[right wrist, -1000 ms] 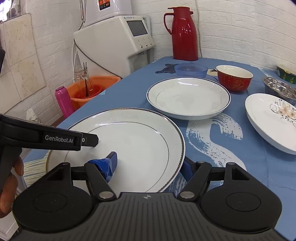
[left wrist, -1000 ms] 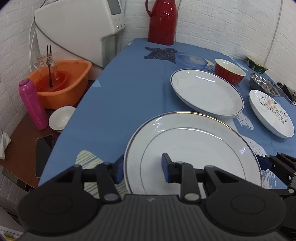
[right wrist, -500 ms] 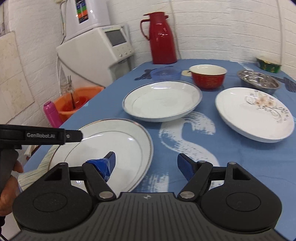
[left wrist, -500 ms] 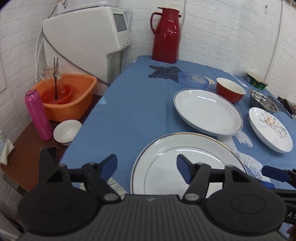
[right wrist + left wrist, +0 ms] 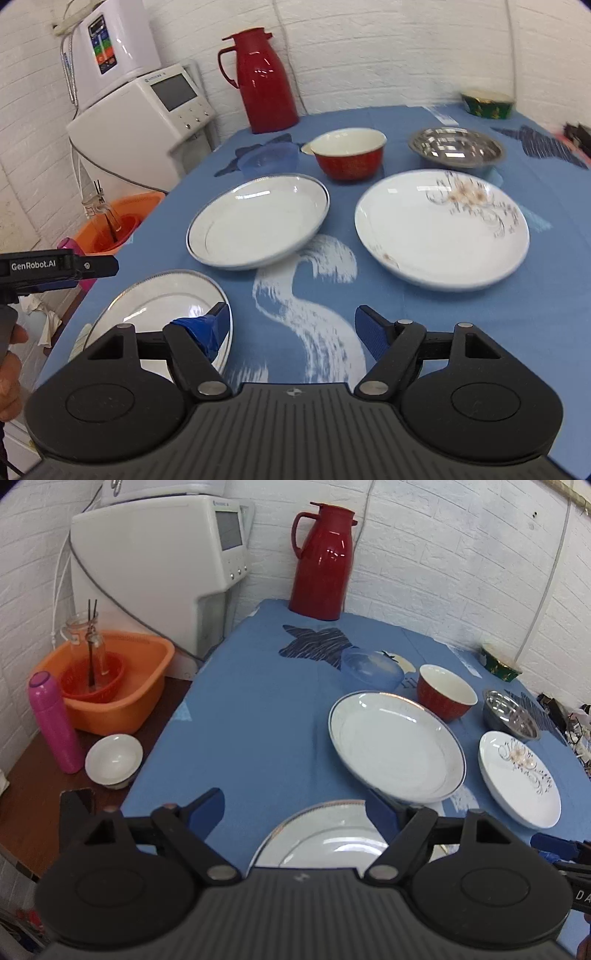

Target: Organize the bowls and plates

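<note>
Both grippers are spread wide and hold nothing. The left gripper (image 5: pixel 297 810) hovers above the near edge of the blue tablecloth (image 5: pixel 258 709), over the gold-rimmed plate (image 5: pixel 325 840) lying flat there. The right gripper (image 5: pixel 291 328) hangs just right of that same plate (image 5: pixel 155 306). Farther in sits a silver-rimmed deep plate (image 5: pixel 258 219), with a floral plate (image 5: pixel 441 229) to its right, apart from it. Beyond them stand a red bowl (image 5: pixel 349 153), a steel bowl (image 5: pixel 456 147) and a translucent blue bowl (image 5: pixel 269 158). A red thermos jug (image 5: pixel 264 79) stands at the far wall.
</note>
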`<state>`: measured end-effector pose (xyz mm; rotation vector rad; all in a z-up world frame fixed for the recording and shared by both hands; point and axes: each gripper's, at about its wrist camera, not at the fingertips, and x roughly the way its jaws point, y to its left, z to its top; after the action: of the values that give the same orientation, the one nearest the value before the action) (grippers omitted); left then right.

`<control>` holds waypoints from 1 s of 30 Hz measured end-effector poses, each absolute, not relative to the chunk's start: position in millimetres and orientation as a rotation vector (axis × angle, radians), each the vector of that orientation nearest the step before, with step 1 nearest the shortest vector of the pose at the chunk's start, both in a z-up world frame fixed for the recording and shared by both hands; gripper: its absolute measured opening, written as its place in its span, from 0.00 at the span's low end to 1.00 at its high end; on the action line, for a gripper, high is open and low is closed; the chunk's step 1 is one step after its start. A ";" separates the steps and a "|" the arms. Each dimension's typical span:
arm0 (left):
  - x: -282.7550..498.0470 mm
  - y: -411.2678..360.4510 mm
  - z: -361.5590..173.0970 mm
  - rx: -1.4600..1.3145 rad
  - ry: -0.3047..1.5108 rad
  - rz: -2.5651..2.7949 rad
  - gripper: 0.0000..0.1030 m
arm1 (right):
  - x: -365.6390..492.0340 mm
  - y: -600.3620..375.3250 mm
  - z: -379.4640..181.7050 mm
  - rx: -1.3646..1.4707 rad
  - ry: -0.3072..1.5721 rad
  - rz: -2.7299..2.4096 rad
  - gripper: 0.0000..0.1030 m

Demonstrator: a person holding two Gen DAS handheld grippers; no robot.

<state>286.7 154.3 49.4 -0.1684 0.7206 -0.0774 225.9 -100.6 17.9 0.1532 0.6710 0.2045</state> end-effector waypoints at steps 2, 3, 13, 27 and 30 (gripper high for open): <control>311.1 158.3 54.1 -0.184 0.745 -0.086 0.76 | 250.6 -96.9 28.1 0.101 0.643 0.220 0.59; 325.2 160.2 55.3 -0.193 0.762 -0.101 0.76 | 263.6 -97.2 31.9 0.096 0.641 0.218 0.59; 424.2 150.7 36.8 -0.239 0.931 -0.173 0.76 | 377.6 -88.9 18.6 0.116 0.737 0.230 0.59; 446.8 133.1 14.8 -0.190 0.963 -0.183 0.76 | 393.8 -71.8 -11.4 0.127 0.830 0.263 0.62; 447.3 132.0 11.7 -0.175 0.965 -0.185 0.76 | 391.6 -70.9 -12.4 0.115 0.823 0.270 0.61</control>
<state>447.3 132.0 11.7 -0.1748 0.9650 -0.1855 391.6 -70.9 -12.4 0.1149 0.8232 0.2702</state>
